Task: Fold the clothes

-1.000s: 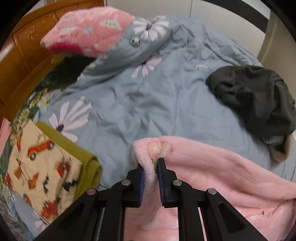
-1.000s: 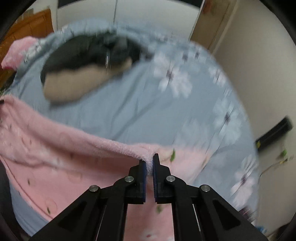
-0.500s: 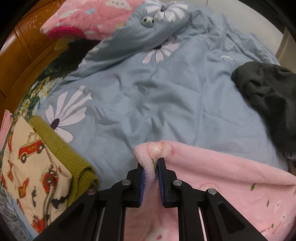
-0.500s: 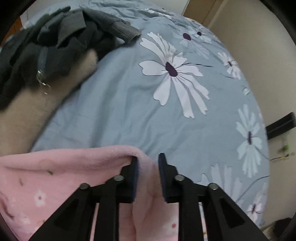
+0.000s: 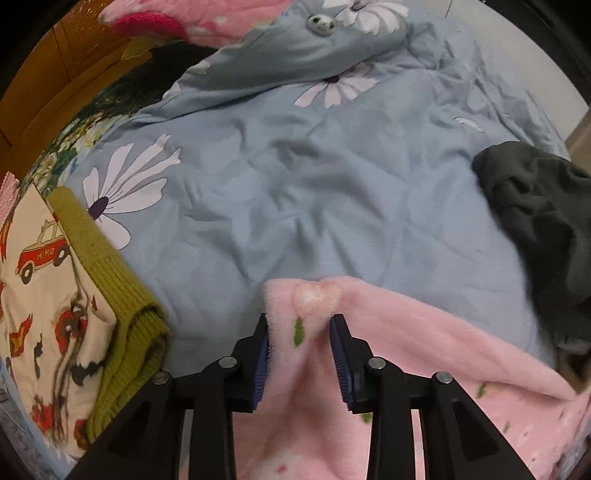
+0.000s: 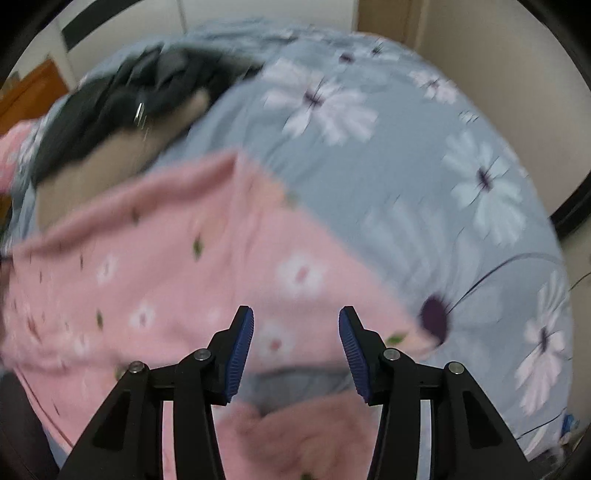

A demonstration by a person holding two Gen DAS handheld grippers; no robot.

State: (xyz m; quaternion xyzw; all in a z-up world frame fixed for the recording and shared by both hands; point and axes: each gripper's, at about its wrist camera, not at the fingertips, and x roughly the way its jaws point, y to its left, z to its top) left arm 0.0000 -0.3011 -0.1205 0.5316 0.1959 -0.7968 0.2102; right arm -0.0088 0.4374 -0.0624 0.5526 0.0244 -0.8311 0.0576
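Item: pink fleece garment (image 5: 424,354), laid on the blue flowered quilt (image 5: 314,192) at its near edge, judged to be set down flat for a fold.

Left gripper (image 5: 300,347): jaws opening, with a bunched corner of the pink fleece garment between them. The fingers (image 5: 260,354) stand apart at either side of the cloth, and no firm pinch is seen (release is judged under way).

Right gripper (image 6: 296,350): jaws opening, nothing gripped. The garment's flat panel lies beyond and below the fingertips, with a strip of quilt showing in the gap.

Other items, placed relative to the quilt: a dark grey garment (image 5: 546,229) heaped on its right side, a folded car-print piece with olive ribbing (image 5: 66,295) at its left edge, a pink pillow (image 5: 184,18) at its far left corner, beside a wooden headboard (image 5: 37,92).

Not made out: the right wrist view is blurred, so print and edges are soft. The garment's lower part is cut off behind both grippers, and its type (top or trousers) cannot be told. The tan cloth (image 6: 92,177) under the dark heap is unidentified.
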